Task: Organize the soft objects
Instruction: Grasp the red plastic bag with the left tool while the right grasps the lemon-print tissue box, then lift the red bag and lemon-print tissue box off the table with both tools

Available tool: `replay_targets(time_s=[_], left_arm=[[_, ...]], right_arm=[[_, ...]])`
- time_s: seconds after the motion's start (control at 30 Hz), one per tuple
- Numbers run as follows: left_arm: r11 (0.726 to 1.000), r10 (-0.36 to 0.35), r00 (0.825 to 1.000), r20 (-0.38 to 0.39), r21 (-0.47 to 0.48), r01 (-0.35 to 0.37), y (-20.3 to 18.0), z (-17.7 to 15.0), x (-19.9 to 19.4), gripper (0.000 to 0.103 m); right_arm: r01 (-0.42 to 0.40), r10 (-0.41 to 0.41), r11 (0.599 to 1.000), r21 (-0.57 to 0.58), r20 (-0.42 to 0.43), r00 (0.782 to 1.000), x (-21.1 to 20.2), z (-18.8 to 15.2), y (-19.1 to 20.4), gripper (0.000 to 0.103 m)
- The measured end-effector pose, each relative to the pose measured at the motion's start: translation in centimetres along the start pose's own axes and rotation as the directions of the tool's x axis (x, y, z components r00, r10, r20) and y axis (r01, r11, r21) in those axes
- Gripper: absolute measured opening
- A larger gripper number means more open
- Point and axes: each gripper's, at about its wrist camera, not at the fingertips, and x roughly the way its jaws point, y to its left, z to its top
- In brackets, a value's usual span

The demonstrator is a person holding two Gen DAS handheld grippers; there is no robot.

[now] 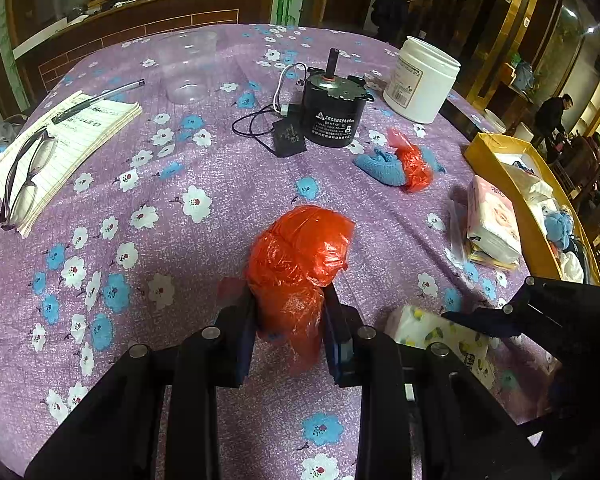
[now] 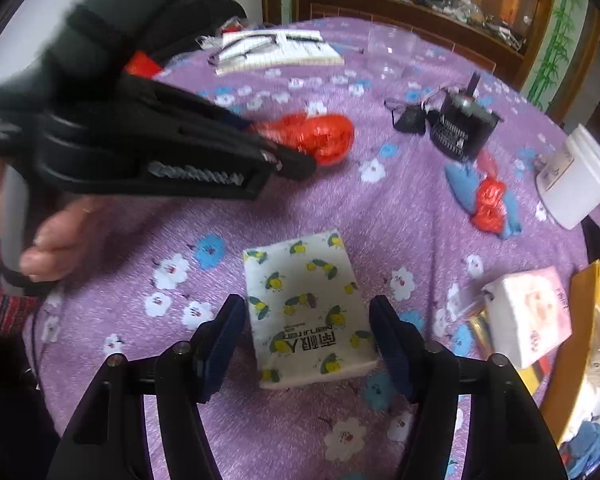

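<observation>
Red plastic bag (image 1: 300, 256): crumpled and bulky, it sits clenched between the pads of the left tool (image 1: 290, 340), just above or on the floral purple cloth of the desk (image 1: 160, 184); contact with the cloth cannot be told.
Left grip: the pads press the bag's lower, thinner part while the fat end bulges past them, so a firm squeeze near the bulk would likely keep the slippery film from sliding out.
Right tool (image 2: 306, 344): its jaws stand released, one on each side of the lemon-print tissue pack (image 2: 306, 304), which lies flat on the cloth with clear gaps to both pads.
Step in hand: closing on the tissue pack, judged from the straddle.
Doing it well: lower until the pads flank the pack's long sides, centre it, then squeeze gently, since the soft pack will buckle.
Destination: probably the yellow cardboard box (image 1: 496, 148) at the desk's edge, already holding soft items.
Hazard: the pink tissue pack (image 2: 534, 316) lies beside the box, in the likely carry path.
Still loose: a blue cloth (image 1: 380, 166) with a smaller red bag (image 1: 414, 164) on it, near the black motor (image 1: 332, 110).
</observation>
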Motion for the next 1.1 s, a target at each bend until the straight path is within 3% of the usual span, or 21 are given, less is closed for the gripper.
replay_targets(time_s=[0.13, 0.3, 0.5, 0.63, 0.77, 1.1], left_arm=[[1.0, 0.001, 1.0, 0.01, -0.012, -0.001, 0.1, 0.0, 0.1, 0.026], [1.0, 0.019, 0.999, 0.036, 0.001, -0.019, -0.5, 0.0, 0.1, 0.026], [0.996, 0.074, 0.993, 0.094, 0.047, -0.079, -2.0, -0.3, -0.4, 0.026], [0.989, 0.113, 0.984, 0.137, 0.082, -0.125, -2.9, -0.5, -1.0, 0.026], [0.99, 0.101, 0.985, 0.139, 0.086, -0.113, -3.0, -0.5, -1.1, 0.026], [0.993, 0.087, 0.988, 0.124, 0.075, -0.097, -3.0, -0.7, -1.0, 0.026]], right_arm=[[0.049, -0.054, 0.996, 0.069, 0.069, 0.996, -0.5, 0.2, -0.6, 0.055], [0.068, -0.134, 0.961, 0.269, 0.236, 0.962, -2.5, 0.3, -3.9, 0.055], [0.02, -0.12, 0.949, 0.315, 0.303, 0.945, -3.8, -0.8, -5.1, 0.055], [0.007, -0.112, 0.944, 0.329, 0.301, 0.947, -3.8, -0.6, -5.6, 0.055], [-0.011, -0.101, 0.934, 0.357, 0.295, 0.95, -3.7, -0.8, -6.2, 0.055], [0.142, -0.267, 0.893, 0.427, 0.248, 0.931, -3.5, -1.0, -6.4, 0.055]])
